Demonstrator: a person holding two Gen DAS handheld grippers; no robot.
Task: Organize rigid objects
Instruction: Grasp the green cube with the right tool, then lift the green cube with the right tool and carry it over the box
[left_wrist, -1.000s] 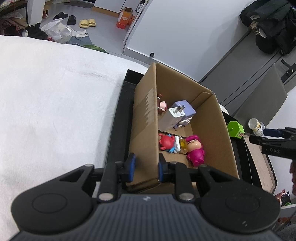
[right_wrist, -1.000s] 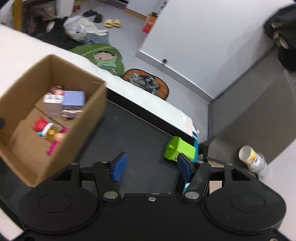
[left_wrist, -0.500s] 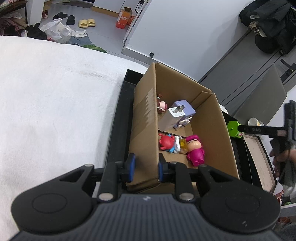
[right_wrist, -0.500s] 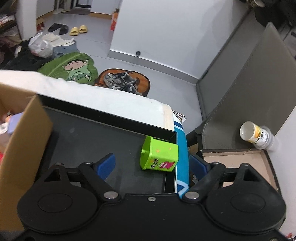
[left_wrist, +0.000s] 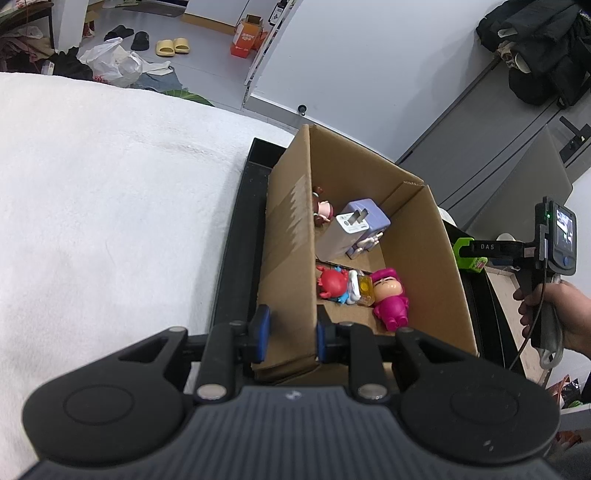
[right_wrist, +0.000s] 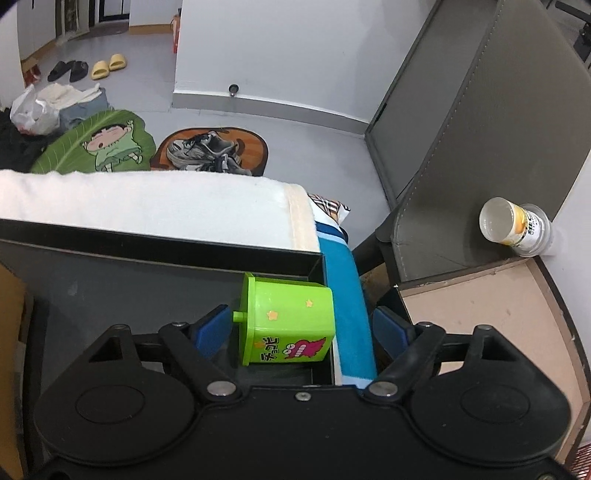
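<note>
Right gripper (right_wrist: 299, 332) has swung away from the cardboard box (left_wrist: 417, 254) and dropped over the green toy box (right_wrist: 286, 325) at the tray's right edge; earlier it looked at the cardboard box from further back. Its blue pads (right_wrist: 211, 328) now straddle the green box, left pad just beside the lid knob, right pad out past the tray rim over the blue-striped cloth (right_wrist: 351, 325). Jaws apart and closing, green box between them, neither pad pressing yet. Left gripper (left_wrist: 290, 332) unchanged, clamped on the near left wall of the cardboard box, one pad outside, one inside.

Green toy box lies on its side in the far right corner of the black tray (right_wrist: 110, 280), lid end facing left, printed face up, touching or nearly touching the right rim. In the left wrist view only a bit of it shows behind the right gripper's finger (left_wrist: 495, 247).

Cardboard box sits on the tray's left part, open top. Inside: white charger (left_wrist: 338, 236) leaning on a purple block (left_wrist: 371, 218) at the far end, small pink figure (left_wrist: 323, 210) against the left wall, red figure (left_wrist: 332, 282), yellow-and-white piece (left_wrist: 360, 286) and magenta figure (left_wrist: 389, 299) toward the near end.

Person's hand (left_wrist: 554, 314) grips the right gripper's handle at the right edge of the left wrist view. Tray rests on a white blanket (left_wrist: 110, 206). Plastic cup (right_wrist: 513, 229) stands off the tray, far right on a ledge.
</note>
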